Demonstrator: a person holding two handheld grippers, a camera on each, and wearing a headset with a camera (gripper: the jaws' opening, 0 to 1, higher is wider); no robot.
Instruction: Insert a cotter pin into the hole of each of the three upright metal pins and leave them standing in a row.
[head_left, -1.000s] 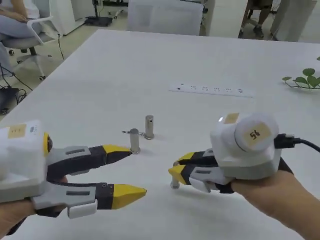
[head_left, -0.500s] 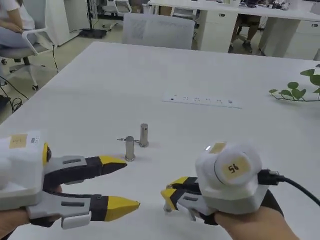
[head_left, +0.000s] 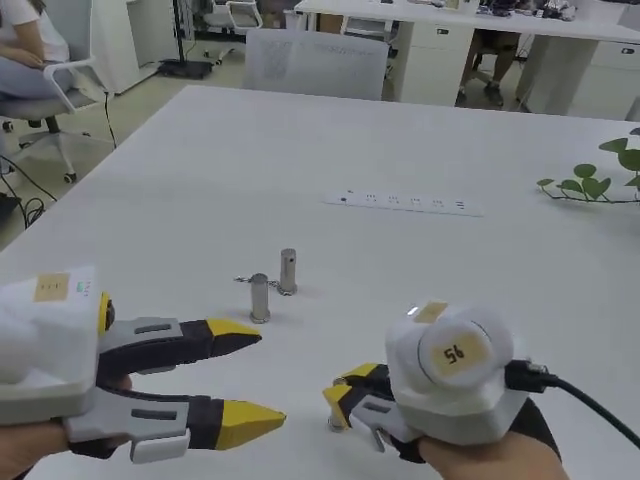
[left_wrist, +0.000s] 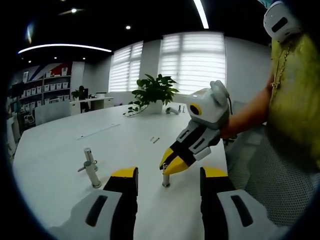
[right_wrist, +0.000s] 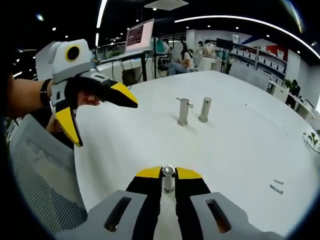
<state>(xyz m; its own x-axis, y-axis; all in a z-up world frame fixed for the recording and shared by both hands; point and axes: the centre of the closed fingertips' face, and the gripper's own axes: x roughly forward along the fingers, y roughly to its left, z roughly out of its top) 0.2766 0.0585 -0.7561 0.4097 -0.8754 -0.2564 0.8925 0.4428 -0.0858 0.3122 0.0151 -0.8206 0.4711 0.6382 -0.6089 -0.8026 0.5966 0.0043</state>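
- Clamped the right gripper (head_left: 338, 395) (right_wrist: 168, 172) shut on a metal pin (right_wrist: 168, 180) (left_wrist: 165, 180), the yellow tips pressed to either side of it and its rounded top showing just above them.
- Held that pin upright on the white table (head_left: 450, 270), on the person's side of the power strip (head_left: 400, 202) and well apart from it.
- Held the left gripper (head_left: 268, 377) (left_wrist: 169, 172) with its jaws spread wide and nothing between them, on the same near side of the power strip and pointed toward the right gripper.
- Saw two more metal pins (head_left: 260, 298) (right_wrist: 184, 111) standing just beside each other, closer to the power strip than the clamped one and a little off its left end.
- Noted a cotter pin (head_left: 243, 279) (right_wrist: 178, 99) through the top of the nearer of those two; could not tell whether the farther one (head_left: 288, 271) carried one.
- Spotted two loose cotter pins (right_wrist: 276, 186) (left_wrist: 154, 140) lying flat on the table, apart from the power strip.
- Saw a leafy plant (head_left: 590, 180) beyond the right end of the power strip.
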